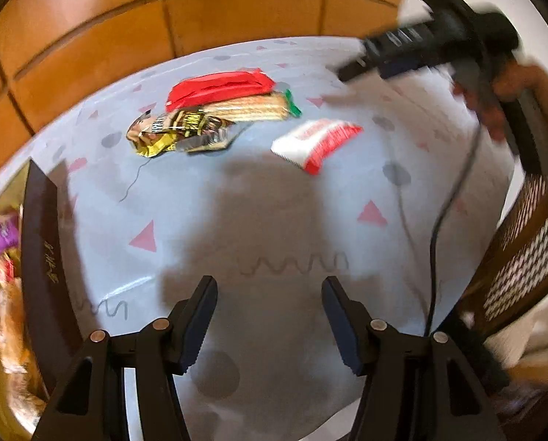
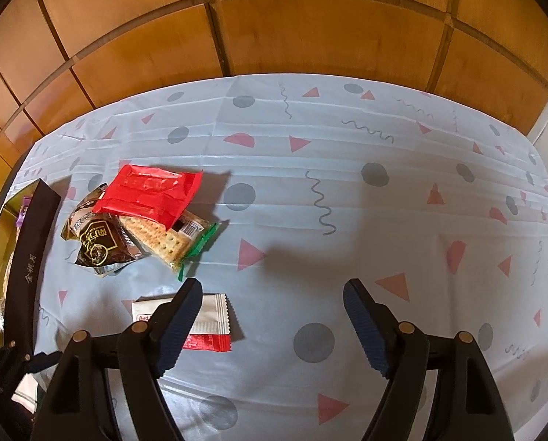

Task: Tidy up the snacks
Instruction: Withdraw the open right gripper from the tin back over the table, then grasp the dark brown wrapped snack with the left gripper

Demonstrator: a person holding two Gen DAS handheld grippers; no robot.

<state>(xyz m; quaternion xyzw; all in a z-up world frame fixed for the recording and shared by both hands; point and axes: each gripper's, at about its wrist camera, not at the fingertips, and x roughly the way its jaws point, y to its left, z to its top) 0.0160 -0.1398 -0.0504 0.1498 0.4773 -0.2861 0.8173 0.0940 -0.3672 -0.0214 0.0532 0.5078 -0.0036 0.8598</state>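
Several snacks lie on the patterned tablecloth point(image 2: 310, 191). A red packet point(image 2: 149, 193) rests on a cracker pack point(image 2: 171, 242) with green ends, beside a dark gold-edged packet point(image 2: 97, 242). A white and red packet point(image 2: 211, 316) lies flat and apart from the pile, partly hidden by one finger of my right gripper point(image 2: 272, 283). That gripper stands open above the cloth and holds nothing. My left gripper point(image 1: 270, 283) is open too, over bare cloth, short of the red packet point(image 1: 219, 86), the dark packet point(image 1: 178, 134) and the white and red packet point(image 1: 316, 139). The right gripper point(image 1: 351, 68) is a blur there.
An open box point(image 1: 40, 250) with a dark wall stands at the table's left edge with wrapped snacks inside, also seen as the box point(image 2: 28, 257). A cane-backed chair point(image 1: 523, 257) and a black cable point(image 1: 443, 220) are at the right. Wooden panelling point(image 2: 274, 18) backs the table.
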